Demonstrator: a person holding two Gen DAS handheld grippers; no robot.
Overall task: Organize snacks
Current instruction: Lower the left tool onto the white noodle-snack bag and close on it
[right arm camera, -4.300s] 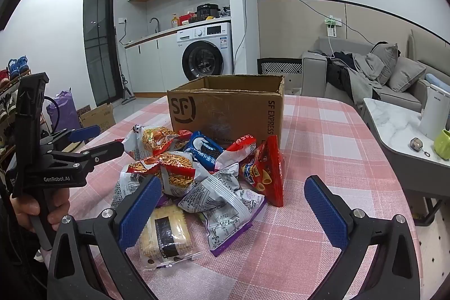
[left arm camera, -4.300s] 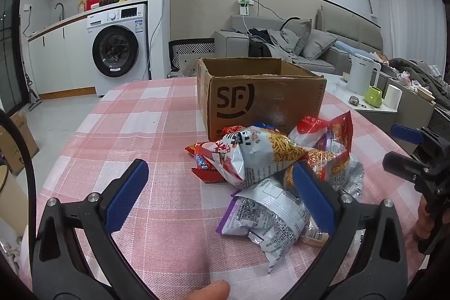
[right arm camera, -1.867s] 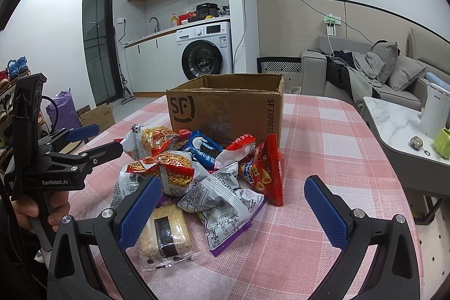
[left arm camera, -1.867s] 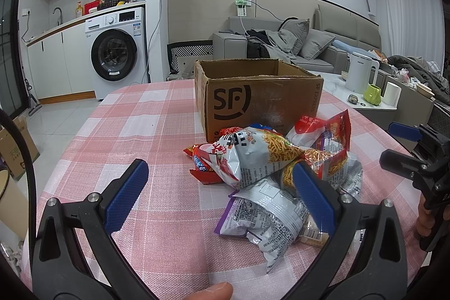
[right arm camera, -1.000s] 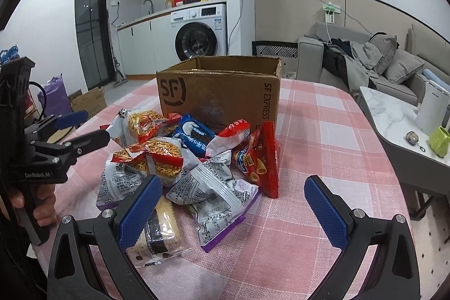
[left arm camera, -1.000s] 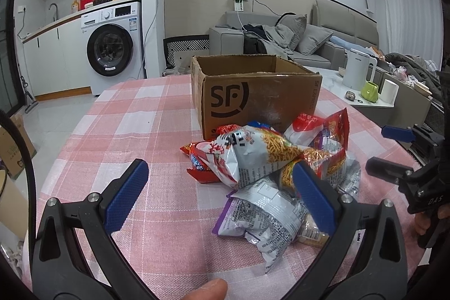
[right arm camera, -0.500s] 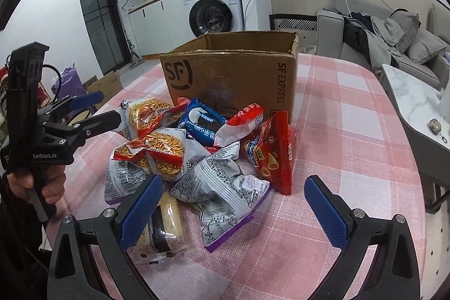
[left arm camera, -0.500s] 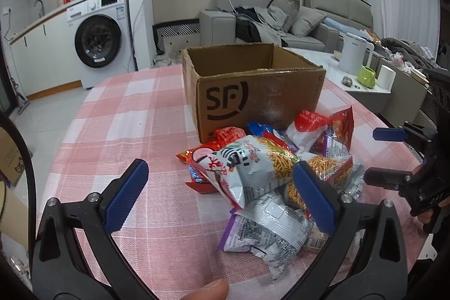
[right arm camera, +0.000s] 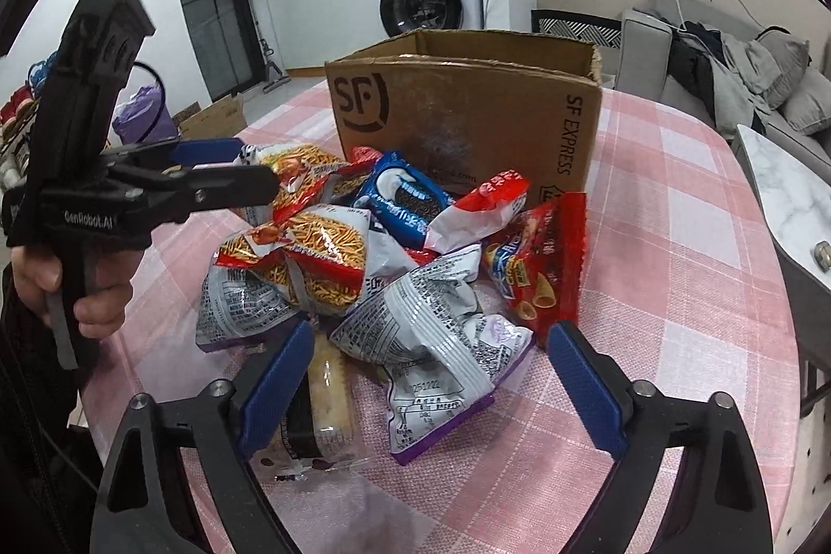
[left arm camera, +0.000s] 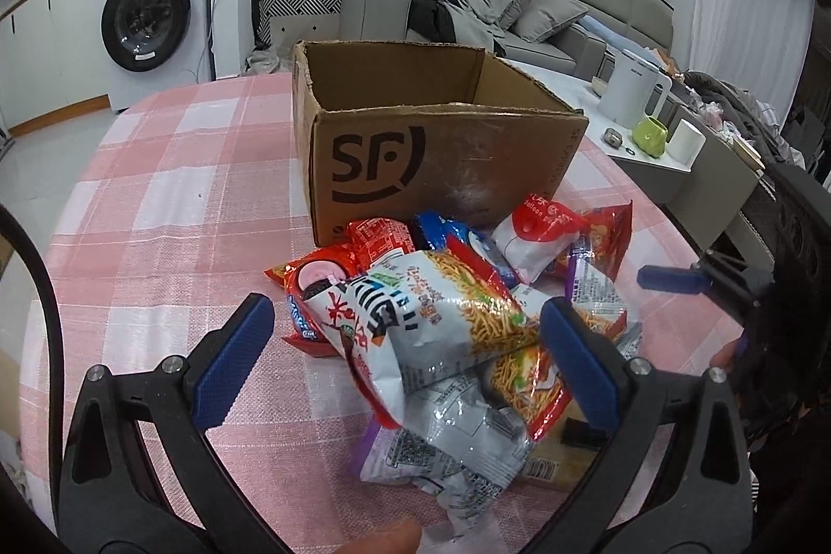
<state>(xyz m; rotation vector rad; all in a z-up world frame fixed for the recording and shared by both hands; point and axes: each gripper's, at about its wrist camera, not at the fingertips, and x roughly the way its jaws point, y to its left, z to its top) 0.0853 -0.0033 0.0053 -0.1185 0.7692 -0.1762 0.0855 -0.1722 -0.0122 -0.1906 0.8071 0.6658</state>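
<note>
- The table (left arm camera: 156, 201), under a pink checked cloth, carries everything; the sofa and the washing machine behind play no part.
- The cardboard box (left arm camera: 441, 159) stands open at the top, just behind the snacks. It looks stiff and empty as far as one can see inside, so it is probably the place for the bags.
- The snack pile (right arm camera: 374, 253) lies in front of the box, bags overlapping each other. I judge them light, soft and air-filled, with slippery foil that crackles and slides.
- The noodle-snack bag (left arm camera: 426, 320) is on top in the left view. Best to grip it on a flat sealed edge, not on the puffed middle, which could burst or crush the contents.
- The silver bag with purple edge (right arm camera: 441, 346) lies nearest to the right gripper (right arm camera: 431, 377), whose jaws have just been closing a little; the bag is between them, not yet pressed.
- The left gripper (left arm camera: 405, 346) has its jaws wide apart over the noodle bag, holding nothing.
</note>
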